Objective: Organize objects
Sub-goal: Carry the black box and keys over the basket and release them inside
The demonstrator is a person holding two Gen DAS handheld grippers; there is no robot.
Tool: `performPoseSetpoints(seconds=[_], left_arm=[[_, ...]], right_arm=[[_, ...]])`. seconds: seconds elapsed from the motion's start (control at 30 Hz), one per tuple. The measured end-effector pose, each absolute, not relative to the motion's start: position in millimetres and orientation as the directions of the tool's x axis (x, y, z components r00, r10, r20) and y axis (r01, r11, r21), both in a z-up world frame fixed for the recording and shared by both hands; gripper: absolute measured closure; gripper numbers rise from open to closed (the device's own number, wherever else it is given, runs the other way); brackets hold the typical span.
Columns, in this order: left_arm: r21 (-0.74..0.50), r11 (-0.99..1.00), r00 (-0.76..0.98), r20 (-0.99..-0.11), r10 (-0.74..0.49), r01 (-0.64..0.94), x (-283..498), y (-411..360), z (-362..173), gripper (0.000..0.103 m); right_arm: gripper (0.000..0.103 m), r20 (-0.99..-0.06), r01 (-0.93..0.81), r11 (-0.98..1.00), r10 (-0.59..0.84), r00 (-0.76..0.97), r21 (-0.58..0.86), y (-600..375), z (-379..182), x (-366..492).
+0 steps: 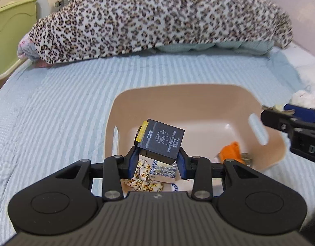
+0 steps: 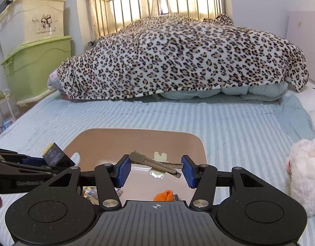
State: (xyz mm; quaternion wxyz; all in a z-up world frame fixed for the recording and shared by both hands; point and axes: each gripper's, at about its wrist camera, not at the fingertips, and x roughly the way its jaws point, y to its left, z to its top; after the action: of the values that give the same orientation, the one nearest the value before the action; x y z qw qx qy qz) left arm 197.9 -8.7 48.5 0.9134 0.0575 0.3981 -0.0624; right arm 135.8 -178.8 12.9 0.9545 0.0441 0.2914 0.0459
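My left gripper is shut on a small black box with a yellow edge, holding it above the near side of a beige plastic basin on the bed. Under it in the basin lie floral packets and an orange item. My right gripper hovers over the same basin, jaws apart. A grey hair clip lies across the gap between the blue pads, with a pale piece behind it. The black box and the left gripper show at the left.
The basin sits on a blue striped bedsheet. A leopard-print blanket is heaped at the far end. A white plush toy lies to the right. Green and cream storage bins stand left of the bed.
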Motion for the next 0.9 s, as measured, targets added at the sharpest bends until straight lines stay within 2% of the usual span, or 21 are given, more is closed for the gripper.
performPoseSetpoints(seconds=[0.43,0.67,0.73,0.77,0.8,0.9], left_arm=[[0.092,0.986,0.551,-0.834,-0.002,0.142,251,-24,-20,0.062],[0.085,0.986,0.512,-0.859,-0.002,0.146,253,-26,-33,0.061],[0.079,0.986,0.518,-0.855,-0.008,0.146,251,-26,-30,0.054],[0.073,0.987,0.52,-0.854,-0.012,0.143,249,-25,-27,0.039],[0.07,0.988,0.528,-0.849,-0.012,0.136,247,-24,-23,0.031],[0.061,0.991,0.536,-0.844,-0.012,0.118,246,-23,-13,0.029]], right_arm=[[0.052,-0.696,-0.077,0.994,0.106,0.711,0.073,-171,-43,188],[0.052,-0.754,-0.089,0.995,0.089,0.651,0.041,-167,-62,199],[0.043,-0.757,-0.087,0.995,0.091,0.647,0.045,-168,-62,199],[0.041,-0.757,-0.086,0.995,0.094,0.647,0.05,-169,-60,198],[0.033,-0.757,-0.089,0.994,0.101,0.646,0.057,-170,-59,197],[0.022,-0.755,-0.097,0.992,0.126,0.643,0.083,-173,-54,193]])
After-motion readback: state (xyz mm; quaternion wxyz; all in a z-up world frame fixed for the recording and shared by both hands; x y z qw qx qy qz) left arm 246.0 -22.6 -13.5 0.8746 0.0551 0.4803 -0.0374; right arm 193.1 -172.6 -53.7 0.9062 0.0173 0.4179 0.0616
